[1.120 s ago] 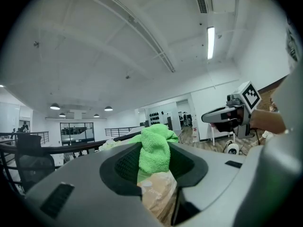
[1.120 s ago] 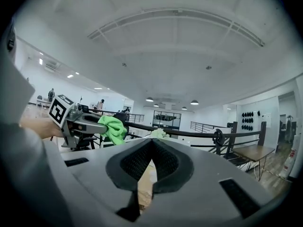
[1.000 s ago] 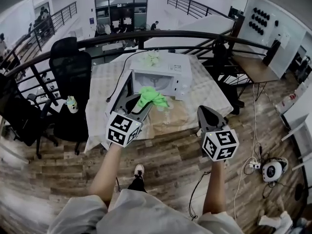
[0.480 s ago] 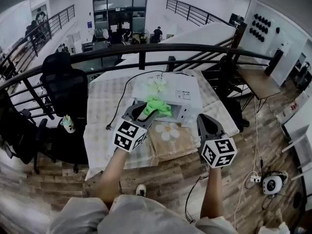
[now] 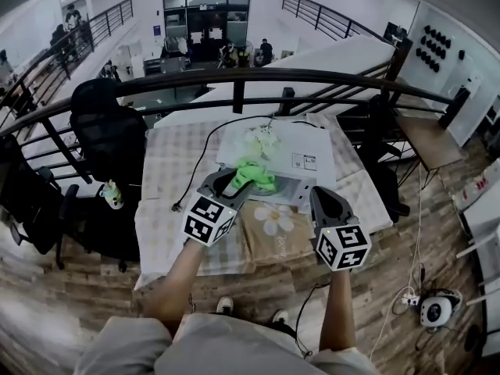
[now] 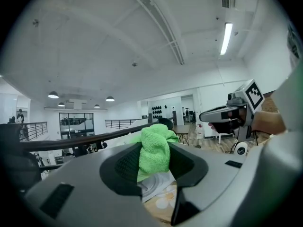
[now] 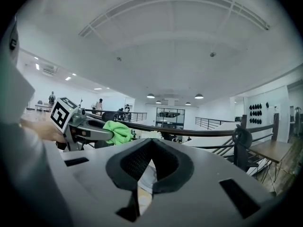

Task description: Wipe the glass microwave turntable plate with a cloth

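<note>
The person stands at the near edge of the table (image 5: 168, 170), with the microwave (image 5: 273, 143) at 12 o'clock. The left hand-held gripper (image 5: 233, 180) pinches a bunched green cloth (image 5: 254, 174) between its jaws, and the wad stands up past the tips. The right hand-held gripper (image 5: 320, 195) has its jaws pressed together at the tips, with nothing between them. It hovers over the table's front right part, beside a brown mat with a daisy print (image 5: 275, 219).

The glass turntable plate cannot be picked out for certain in the head view. In the left gripper view a pale, ringed round surface (image 6: 155, 184) shows directly under the cloth, just beyond the daisy mat. That is probably the plate, sitting at the microwave's front opening, but the glass is too faint to be sure.

The coming move turns on 1 relation: the cloth already hangs over the microwave's front, so the plate should lie just below and slightly toward 1 o'clock from the left hand-held gripper. From the right hand-held gripper it lies toward 11 o'clock and further off. The left hand is therefore the nearer, and it carries the wiping tool. A round plate has no long axis to line up with, so the approach angle matters little. What matters is lowering the cloth flat onto the glass.

Wiping does not look to have started. The right hand-held gripper would likely need to open to steady the plate's rim, since loose glass may spin or slide under the cloth.
</note>
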`<state>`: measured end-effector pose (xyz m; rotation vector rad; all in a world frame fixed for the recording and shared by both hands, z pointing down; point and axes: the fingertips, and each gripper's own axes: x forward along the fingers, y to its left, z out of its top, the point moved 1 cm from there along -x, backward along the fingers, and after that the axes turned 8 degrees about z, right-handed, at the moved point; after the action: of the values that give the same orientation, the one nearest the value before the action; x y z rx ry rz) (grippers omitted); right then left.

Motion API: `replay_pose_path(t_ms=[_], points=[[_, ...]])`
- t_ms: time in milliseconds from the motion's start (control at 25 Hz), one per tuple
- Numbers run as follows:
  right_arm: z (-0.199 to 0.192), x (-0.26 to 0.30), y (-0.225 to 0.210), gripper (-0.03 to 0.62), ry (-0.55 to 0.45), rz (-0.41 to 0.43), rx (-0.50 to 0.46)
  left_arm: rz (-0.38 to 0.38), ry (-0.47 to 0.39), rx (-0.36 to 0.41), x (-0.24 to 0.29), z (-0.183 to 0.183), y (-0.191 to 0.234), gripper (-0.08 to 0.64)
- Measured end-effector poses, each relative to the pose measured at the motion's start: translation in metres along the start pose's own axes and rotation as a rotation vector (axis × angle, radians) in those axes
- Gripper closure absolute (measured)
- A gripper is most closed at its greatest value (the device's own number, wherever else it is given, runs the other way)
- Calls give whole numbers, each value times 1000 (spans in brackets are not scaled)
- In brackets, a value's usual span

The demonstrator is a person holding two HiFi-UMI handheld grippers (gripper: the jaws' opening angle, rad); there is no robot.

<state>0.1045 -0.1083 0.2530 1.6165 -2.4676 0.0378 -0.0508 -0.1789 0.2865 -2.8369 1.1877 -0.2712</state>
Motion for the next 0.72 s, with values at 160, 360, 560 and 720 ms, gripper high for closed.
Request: replay_pose_path(t_ms=[160, 360, 560, 720], points=[[-13, 18, -17, 578, 28, 49, -8, 70, 29, -27, 14, -13, 4, 396], [-37, 34, -39, 578, 81, 134, -16, 158, 83, -68, 31, -37, -1, 396], [-62, 45, -50, 578, 120, 186, 9, 211, 146, -108, 40, -67, -12, 396], [-85, 54, -55, 577, 155, 206, 16, 225, 187, -135, 56, -97, -16, 396]])
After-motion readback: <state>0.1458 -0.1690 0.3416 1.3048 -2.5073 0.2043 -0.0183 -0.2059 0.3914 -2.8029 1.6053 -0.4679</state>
